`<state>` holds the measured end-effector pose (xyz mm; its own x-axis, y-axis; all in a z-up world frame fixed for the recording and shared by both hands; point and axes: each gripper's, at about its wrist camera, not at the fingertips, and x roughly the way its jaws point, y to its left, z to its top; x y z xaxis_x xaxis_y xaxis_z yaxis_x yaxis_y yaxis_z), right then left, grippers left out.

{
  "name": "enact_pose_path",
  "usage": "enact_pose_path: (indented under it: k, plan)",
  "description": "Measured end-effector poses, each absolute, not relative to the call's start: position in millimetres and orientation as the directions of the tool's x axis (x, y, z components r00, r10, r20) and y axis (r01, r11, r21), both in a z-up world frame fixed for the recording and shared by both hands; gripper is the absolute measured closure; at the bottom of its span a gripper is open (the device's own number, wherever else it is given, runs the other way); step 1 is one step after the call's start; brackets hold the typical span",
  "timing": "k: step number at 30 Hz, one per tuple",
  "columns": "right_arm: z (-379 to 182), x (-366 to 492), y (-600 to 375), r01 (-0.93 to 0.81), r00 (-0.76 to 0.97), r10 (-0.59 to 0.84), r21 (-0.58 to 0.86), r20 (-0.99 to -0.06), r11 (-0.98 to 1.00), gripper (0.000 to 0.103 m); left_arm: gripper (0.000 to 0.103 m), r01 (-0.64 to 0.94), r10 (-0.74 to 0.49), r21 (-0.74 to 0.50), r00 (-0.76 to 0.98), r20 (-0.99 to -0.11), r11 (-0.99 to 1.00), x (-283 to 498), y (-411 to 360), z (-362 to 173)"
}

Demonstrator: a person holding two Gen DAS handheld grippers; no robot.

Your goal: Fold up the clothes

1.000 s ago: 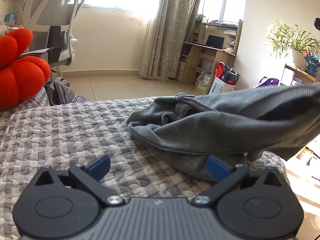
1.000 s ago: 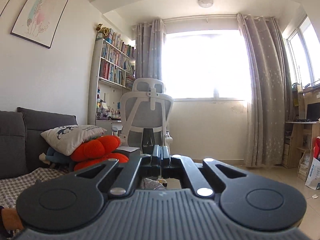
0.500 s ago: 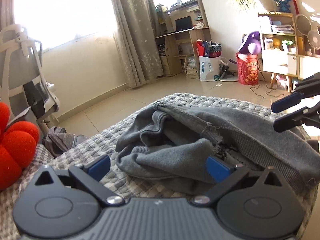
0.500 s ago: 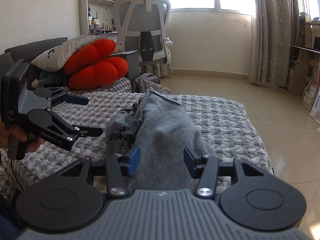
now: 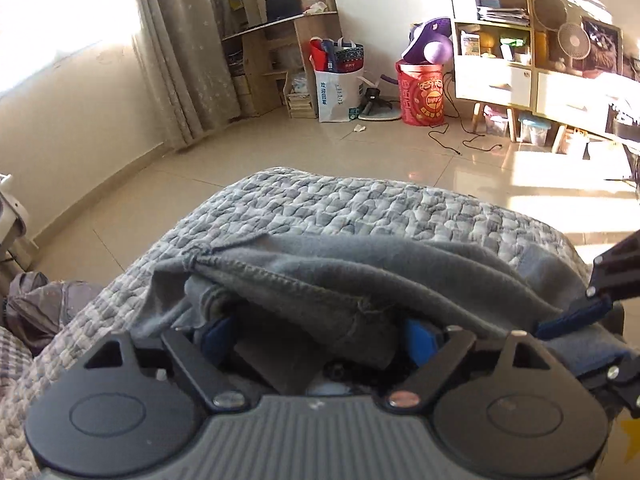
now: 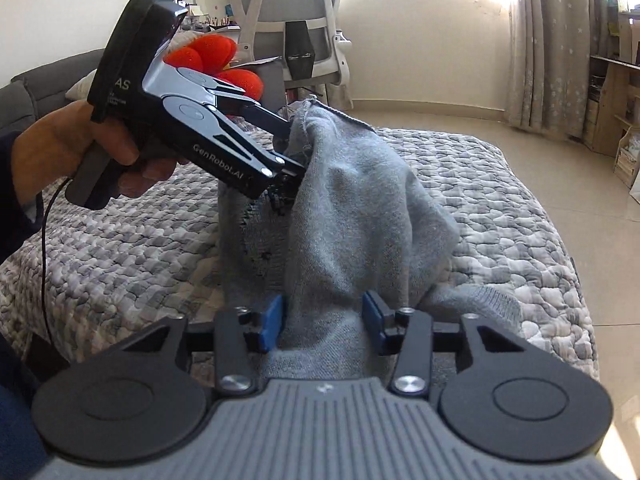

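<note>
Right gripper [image 6: 323, 322]: jaws partway apart and just been closing; a bunched fold of the grey garment [image 6: 360, 208] fills the gap between the blue pads [image 6: 269, 322], and both pads touch the cloth.
Left gripper [image 5: 318, 334]: jaws wide but just been closing; pushed into the garment's open end, blue pads half buried in folds. Cloth lies between and over them; whether the pads press on it I cannot tell.
Left gripper, seen from the right wrist [image 6: 286, 152]: a hand [image 6: 92, 148] holds it, tips pointing down and right into the raised edge of the cloth.
Right gripper, seen from the left wrist [image 5: 576, 316]: at the right edge, one blue pad against the garment's far end.
Garment, place: on the grey quilted cover [image 6: 120, 240], lifted off it at both ends.
Garment, long axis: stretches between the two grippers; in the right wrist view it runs from the near jaws up and away to the stitched hem by the left gripper.
Garment, shape: hem edge uppermost, cloth hanging in loose folds below it.
Behind: red cushion [image 6: 216, 60], office chair [image 6: 296, 20].
</note>
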<state>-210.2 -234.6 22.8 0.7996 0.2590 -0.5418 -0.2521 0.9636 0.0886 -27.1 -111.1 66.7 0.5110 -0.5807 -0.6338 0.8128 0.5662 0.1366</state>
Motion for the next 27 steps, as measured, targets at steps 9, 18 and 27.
enact_pose_path:
  k: [9,18,27]
  plan:
    - [36.7,-213.7,-242.5,-0.184,0.852,0.201,0.083,-0.484,0.979,0.095,0.097,0.774,-0.702,-0.120,0.482,-0.525,0.622,-30.9,-94.7,81.6]
    - [116.9,-235.2,-239.7,-0.212,0.941,0.204,0.000,-0.268,0.977,0.096,0.097,0.682,-0.723,-0.238,0.650,-0.235,0.691,-79.1,-10.4,163.4]
    - [216.5,-266.6,-210.9,-0.236,0.972,0.233,-0.142,-0.035,0.961,0.098,0.097,0.624,-0.624,-0.184,0.779,0.068,0.759,-178.2,44.1,257.4]
